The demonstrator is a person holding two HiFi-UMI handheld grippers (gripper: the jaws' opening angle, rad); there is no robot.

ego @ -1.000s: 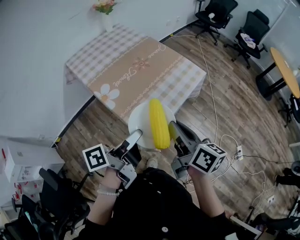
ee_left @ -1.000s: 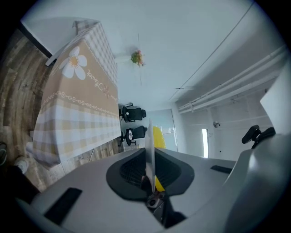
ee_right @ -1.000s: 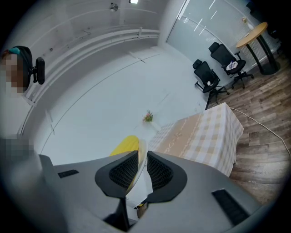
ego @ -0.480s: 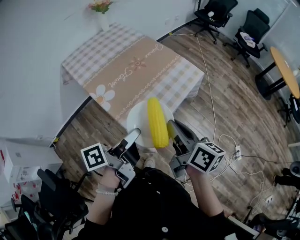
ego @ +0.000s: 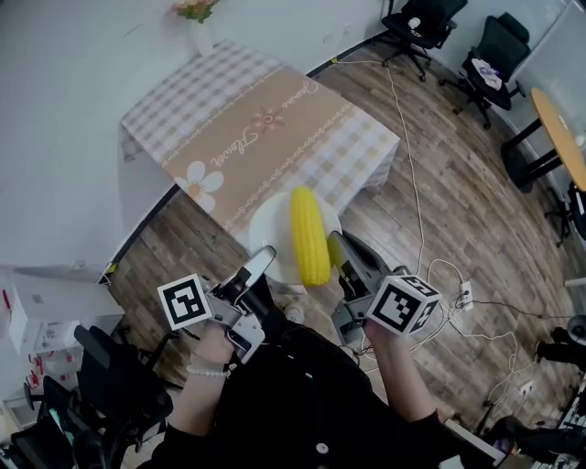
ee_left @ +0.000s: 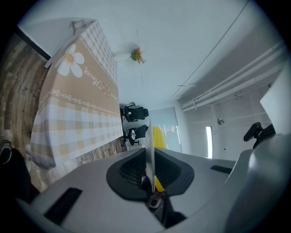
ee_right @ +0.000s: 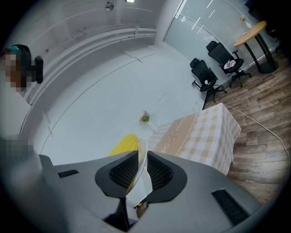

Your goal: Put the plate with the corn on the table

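A white plate (ego: 269, 229) carrying a yellow corn cob (ego: 309, 235) hangs in the air over the wooden floor, just in front of the near edge of the checked-cloth table (ego: 275, 128). My left gripper (ego: 257, 265) is shut on the plate's left rim and my right gripper (ego: 341, 253) on its right rim. In the left gripper view the plate (ee_left: 149, 154) stands edge-on between the pads of the left gripper (ee_left: 149, 172), with the corn cob (ee_left: 158, 136) behind. In the right gripper view the right gripper (ee_right: 139, 170) pinches the plate (ee_right: 142, 157) beside the corn cob (ee_right: 123, 145).
A flower vase (ego: 196, 16) stands at the table's far end by the wall. Office chairs (ego: 423, 22) and a round wooden table (ego: 559, 137) are at the right. A cable (ego: 410, 174) and power strip (ego: 466, 297) lie on the floor. A white box (ego: 37, 316) sits at the left.
Both grippers keep their hold on the plate. The plate with the corn has shifted slightly up in the view, closer over the table's near edge.
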